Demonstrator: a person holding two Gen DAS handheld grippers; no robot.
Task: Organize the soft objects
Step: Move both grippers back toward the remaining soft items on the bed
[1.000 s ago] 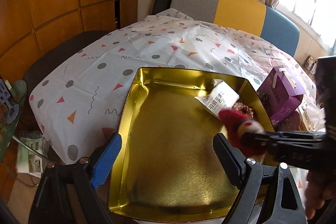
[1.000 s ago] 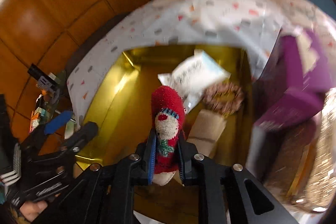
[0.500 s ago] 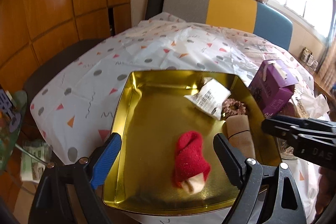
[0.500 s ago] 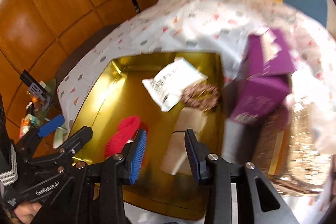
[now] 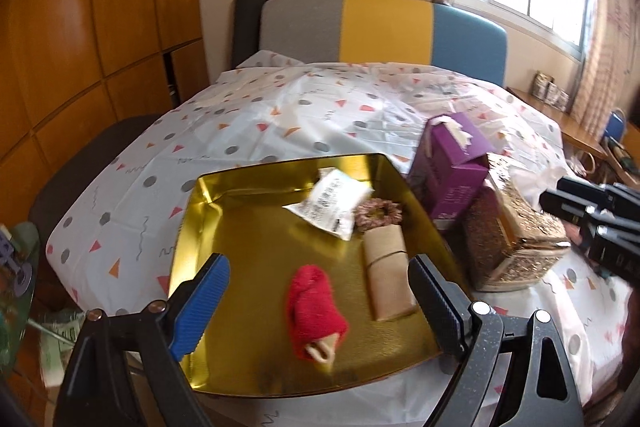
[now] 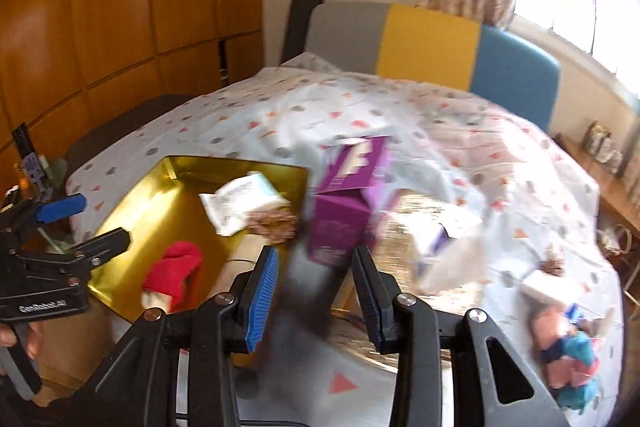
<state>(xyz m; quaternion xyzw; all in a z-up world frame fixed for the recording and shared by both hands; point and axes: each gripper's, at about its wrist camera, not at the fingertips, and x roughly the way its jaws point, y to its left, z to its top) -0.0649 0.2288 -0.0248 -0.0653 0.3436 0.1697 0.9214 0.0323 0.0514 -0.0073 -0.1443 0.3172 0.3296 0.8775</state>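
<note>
Red sock (image 5: 316, 307) in gold tray (image 5: 192, 227); pink-and-teal soft toy (image 6: 568, 351) only in right view.

The right gripper (image 6: 314, 291) has let go of the red sock (image 5: 316, 311), which now lies in the gold tin (image 5: 192, 219); its fingers (image 6: 260, 295) stand parted, swung rightward.

Black left gripper (image 5: 316, 301), right gripper (image 6: 314, 291): ribbed blue pads, silver screws

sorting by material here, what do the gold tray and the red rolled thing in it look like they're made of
The gold tray looks like thin polished metal, probably tin: mirror-like glare and sharply folded corners. The red rolled thing looks like fuzzy knit fabric, likely a sock: matte, fluffy surface with a cream end showing.
</note>
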